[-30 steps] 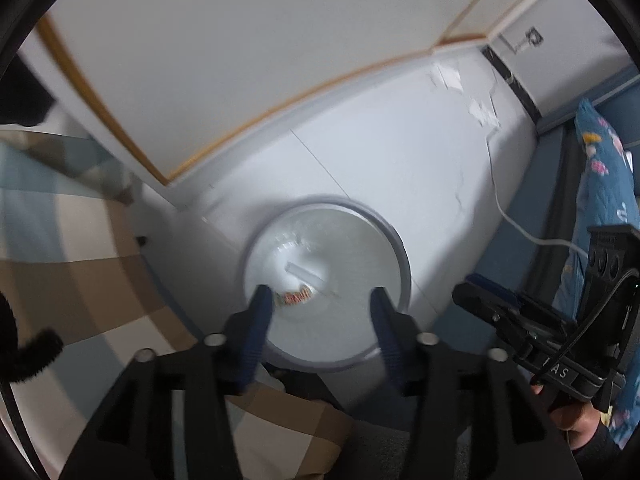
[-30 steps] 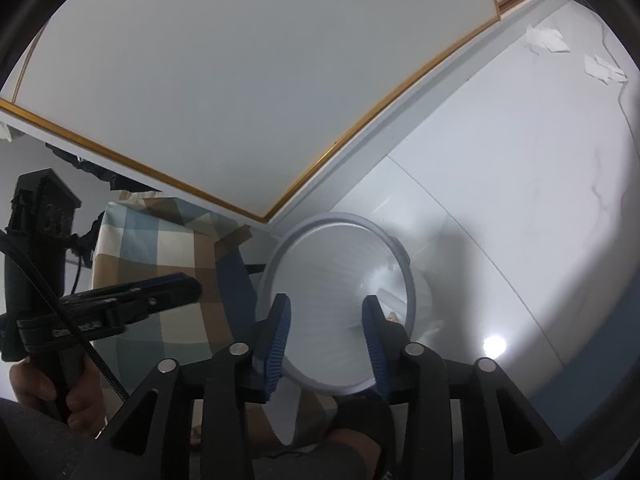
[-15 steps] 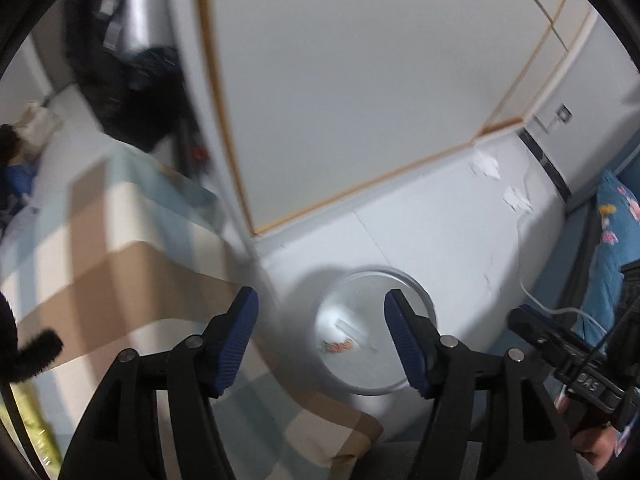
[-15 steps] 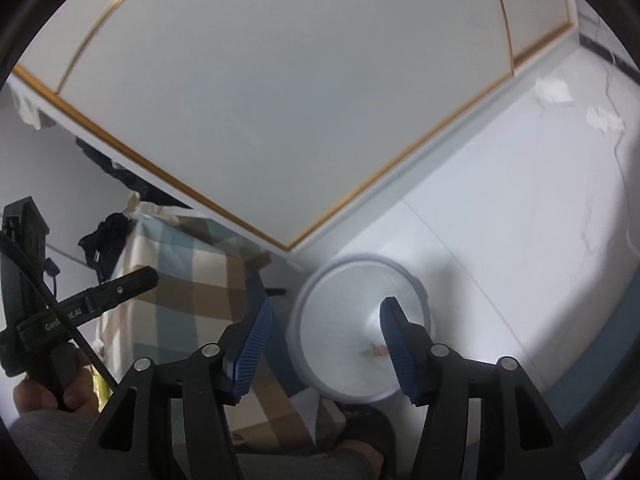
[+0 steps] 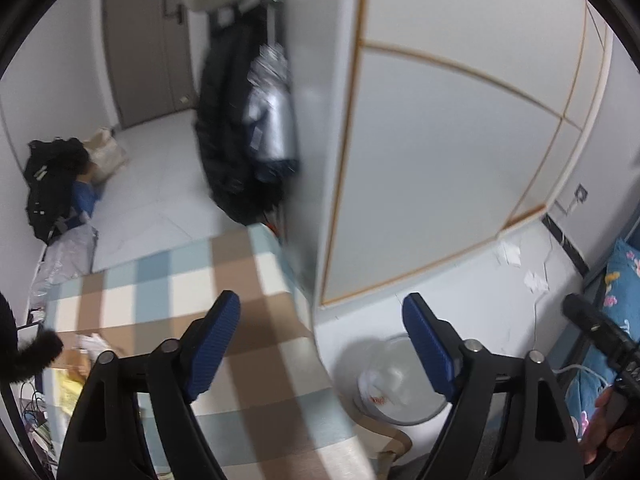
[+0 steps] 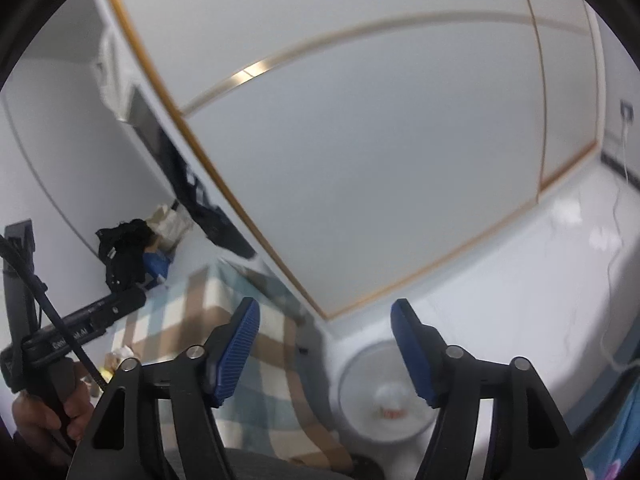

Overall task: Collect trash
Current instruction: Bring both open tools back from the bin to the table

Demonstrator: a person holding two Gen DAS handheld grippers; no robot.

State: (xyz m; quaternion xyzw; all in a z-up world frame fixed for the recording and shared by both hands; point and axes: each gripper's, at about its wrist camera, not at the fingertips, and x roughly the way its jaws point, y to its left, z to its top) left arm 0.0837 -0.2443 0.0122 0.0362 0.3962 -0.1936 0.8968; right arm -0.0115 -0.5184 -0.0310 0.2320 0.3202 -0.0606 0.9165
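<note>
A round white trash bin (image 5: pixel 400 408) stands on the floor beside the checkered table (image 5: pixel 256 360); it also shows in the right wrist view (image 6: pixel 352 400). Trash lies in it, an orange-marked wrapper (image 5: pixel 378 399) among it. My left gripper (image 5: pixel 322 344) is open and empty, held high over the table edge. My right gripper (image 6: pixel 326 348) is open and empty too, above the bin and table. Crumpled paper and a yellow wrapper (image 5: pixel 70 388) lie on the table's left part. Two white paper scraps (image 5: pixel 510 254) lie on the floor by the wall.
A white wardrobe with gold trim (image 5: pixel 440 160) rises behind the bin. Dark coats (image 5: pixel 236 132) hang left of it. A black bag (image 5: pixel 52 184) and plastic bags sit on the floor far left. A blue floral bedsheet (image 5: pixel 618 280) is at right, with a white cable on the floor.
Both grippers have risen and tilted up away from the bin, and their jaws have opened wider. The bin now looks smaller and lower; the table, coats and door have come into view.
</note>
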